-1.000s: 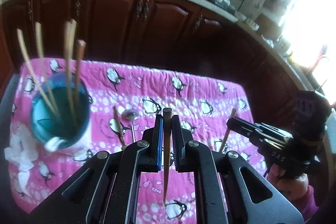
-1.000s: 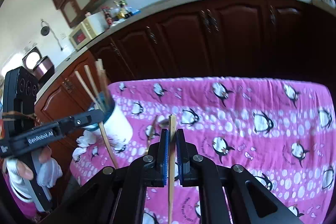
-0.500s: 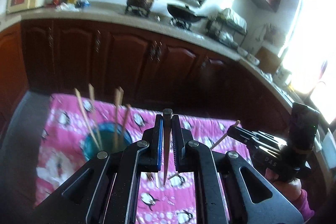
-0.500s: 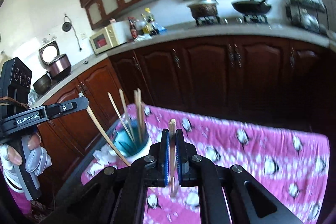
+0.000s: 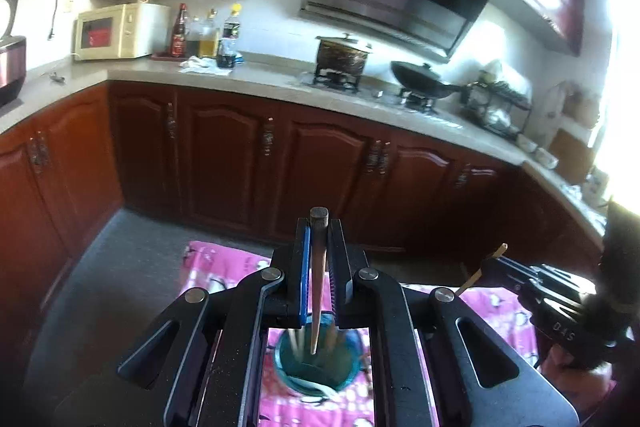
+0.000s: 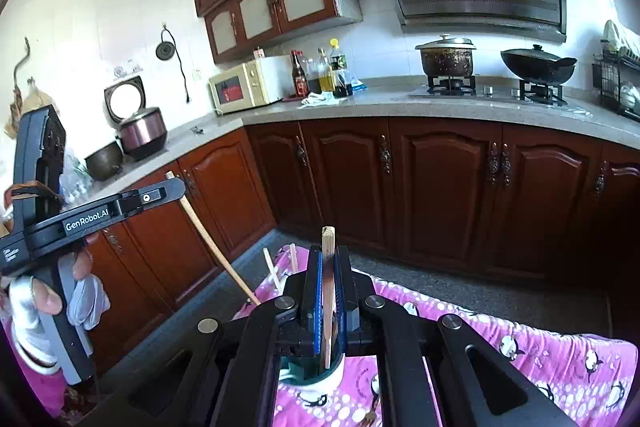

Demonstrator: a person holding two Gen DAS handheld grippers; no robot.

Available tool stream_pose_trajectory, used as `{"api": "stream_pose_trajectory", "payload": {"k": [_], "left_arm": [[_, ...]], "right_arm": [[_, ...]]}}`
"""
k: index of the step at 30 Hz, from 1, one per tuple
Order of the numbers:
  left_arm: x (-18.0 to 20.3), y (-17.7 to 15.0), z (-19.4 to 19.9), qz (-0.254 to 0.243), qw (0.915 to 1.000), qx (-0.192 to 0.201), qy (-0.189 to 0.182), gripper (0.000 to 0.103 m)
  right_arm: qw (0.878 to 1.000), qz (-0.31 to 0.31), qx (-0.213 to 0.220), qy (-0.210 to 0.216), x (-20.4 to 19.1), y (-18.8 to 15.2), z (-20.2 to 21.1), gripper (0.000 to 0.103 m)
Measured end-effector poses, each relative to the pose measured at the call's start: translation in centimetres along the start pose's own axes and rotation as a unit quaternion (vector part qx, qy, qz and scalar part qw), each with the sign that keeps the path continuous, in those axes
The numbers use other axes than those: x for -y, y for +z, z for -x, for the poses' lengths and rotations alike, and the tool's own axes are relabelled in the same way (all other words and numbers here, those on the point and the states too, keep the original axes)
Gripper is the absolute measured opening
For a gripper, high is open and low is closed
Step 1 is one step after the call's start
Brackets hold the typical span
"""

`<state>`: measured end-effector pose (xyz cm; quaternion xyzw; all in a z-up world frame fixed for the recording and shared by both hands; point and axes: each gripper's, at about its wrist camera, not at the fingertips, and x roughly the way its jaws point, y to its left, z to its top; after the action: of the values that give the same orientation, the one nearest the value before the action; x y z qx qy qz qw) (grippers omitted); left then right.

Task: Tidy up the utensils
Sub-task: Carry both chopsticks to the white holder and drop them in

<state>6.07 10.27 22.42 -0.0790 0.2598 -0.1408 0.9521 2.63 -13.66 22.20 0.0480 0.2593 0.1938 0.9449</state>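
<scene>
Clamping a dark brown chopstick [image 5: 319,279] between its pads, your left gripper [image 5: 319,227] points forward and down, with the stick's blunt end poking just above the fingertips and its thin tip reaching down over the mouth of the teal cup [image 5: 320,367] that sits right below and between the fingers. That cup stands on the pink penguin cloth [image 5: 212,267], and a few pale sticks already lean inside it. Off to the right of those fingers you can see your right gripper [image 5: 486,267] side-on, with a light stick jutting up past its tip. From the right wrist camera, your right gripper [image 6: 329,255] is likewise clenched on a pale bamboo chopstick [image 6: 328,291], which stands nearly upright between the blue pads, its squared top rising above the fingertips and its lower end dropping toward the cup [image 6: 316,379] directly beneath. Two more chopstick tops [image 6: 269,263] stick up just left of the fingers. Further left, your gloved hand [image 6: 44,299] carries the left gripper [image 6: 176,187], its brown stick slanting down toward the cup. Beyond both sets of fingers runs the kitchen counter [image 6: 360,103] with dark wooden cabinets [image 6: 440,187] under it.
</scene>
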Motion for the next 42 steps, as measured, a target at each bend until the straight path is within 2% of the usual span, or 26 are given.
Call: {"api": "stream_pose_trajectory", "payload": {"k": [6, 16, 19, 24, 27, 29, 32, 37, 42], "left_arm": [[-1.4, -2.4, -3.6, -0.003, 0.9992, -0.022, 0.033, 0.007], [-3.1, -5.5, -8.0, 0.027, 0.9958, -0.079, 0.038, 0.007], [-3.1, -6.1, -8.7, 0.034, 0.9947, -0.089, 0.039, 0.007], [-3.3, -6.6, -9.1, 0.051, 0.9927, -0.106, 0.031, 0.007], [-3.6, -6.7, -9.0, 0.063, 0.9919, -0.107, 0.026, 0.009], [-3.6, -6.7, -8.7, 0.067, 0.9917, -0.107, 0.025, 0.019], [-3.5, -6.8, -8.1, 0.075, 0.9912, -0.107, 0.02, 0.036], [-2.9, -6.9, -6.5, 0.072, 0.9922, -0.1, 0.02, 0.05], [-1.1, -7.2, -4.0, 0.037, 0.9954, -0.079, 0.04, 0.053]], "right_arm": [[0.999, -0.015, -0.032, -0.001, 0.2, -1.0, -4.8, 0.005], [0.994, -0.05, -0.102, 0.003, 2.7, -3.7, -10.9, 0.005], [0.991, -0.057, -0.118, 0.007, 3.3, -4.3, -12.3, 0.005], [0.989, -0.091, -0.114, 0.028, 4.3, -4.8, -12.8, 0.005], [0.988, -0.097, -0.118, 0.024, 4.6, -5.1, -12.7, 0.013], [0.988, -0.1, -0.117, 0.02, 4.6, -5.3, -12.3, 0.019], [0.987, -0.111, -0.118, 0.022, 4.9, -5.9, -11.7, 0.019], [0.987, -0.107, -0.122, 0.021, 4.8, -6.9, -10.3, 0.019], [0.987, -0.108, -0.119, 0.017, 4.9, -7.9, -8.4, 0.021]]}}
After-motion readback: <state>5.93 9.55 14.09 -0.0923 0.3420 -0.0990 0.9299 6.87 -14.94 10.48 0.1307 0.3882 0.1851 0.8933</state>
